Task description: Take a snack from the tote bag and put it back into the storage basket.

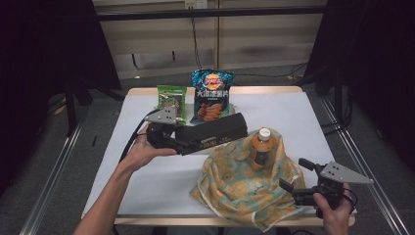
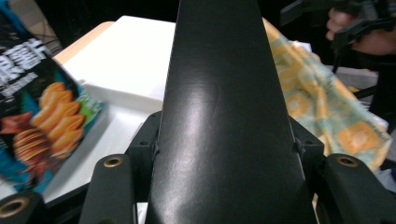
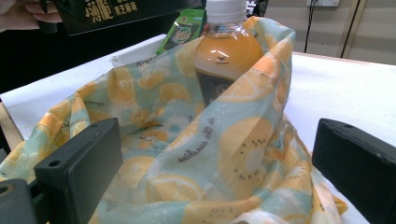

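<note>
A long black box with gold lettering hangs above the white table, slanting toward the bag, and my left gripper is shut on its near end. In the left gripper view the box runs up between the two jaws. An orange-drink bottle with a white cap stands upright inside an orange-patterned cloth bag. My right gripper stands open at the bag's right edge, nothing between its jaws. In the right gripper view the bag and the bottle lie straight ahead.
A blue chips bag and a green snack packet stand at the table's far edge. The white table shows bare surface at the front left. Dark curtains and floor rails flank both sides.
</note>
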### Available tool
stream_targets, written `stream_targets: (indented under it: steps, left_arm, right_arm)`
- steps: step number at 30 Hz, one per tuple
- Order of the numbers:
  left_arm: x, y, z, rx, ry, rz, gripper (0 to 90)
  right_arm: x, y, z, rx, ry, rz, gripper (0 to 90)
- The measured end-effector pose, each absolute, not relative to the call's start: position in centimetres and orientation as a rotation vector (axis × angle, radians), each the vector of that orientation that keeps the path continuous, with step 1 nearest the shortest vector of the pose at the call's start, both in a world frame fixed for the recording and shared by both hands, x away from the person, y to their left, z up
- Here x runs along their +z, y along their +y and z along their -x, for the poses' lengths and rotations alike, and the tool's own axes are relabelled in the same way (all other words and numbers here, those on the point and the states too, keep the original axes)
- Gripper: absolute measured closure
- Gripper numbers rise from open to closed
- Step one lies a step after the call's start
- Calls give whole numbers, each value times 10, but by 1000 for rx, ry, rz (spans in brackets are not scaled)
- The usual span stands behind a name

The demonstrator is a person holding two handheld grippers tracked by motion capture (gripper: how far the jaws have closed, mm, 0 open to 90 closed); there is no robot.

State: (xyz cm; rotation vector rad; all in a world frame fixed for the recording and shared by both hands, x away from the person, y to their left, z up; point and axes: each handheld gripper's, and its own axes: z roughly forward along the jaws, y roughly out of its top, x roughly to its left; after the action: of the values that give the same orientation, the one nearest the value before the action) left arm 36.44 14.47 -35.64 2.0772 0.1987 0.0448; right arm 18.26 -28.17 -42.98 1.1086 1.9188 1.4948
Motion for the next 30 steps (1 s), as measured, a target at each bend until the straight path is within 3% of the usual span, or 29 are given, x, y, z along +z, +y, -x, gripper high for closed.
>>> stream_targets:
  steps: [30]
  left_arm:
    - [-395, 147, -424, 94, 282, -2198, 432]
  right_arm:
    - [-431, -280, -183, 1504, 1953, -1103, 19]
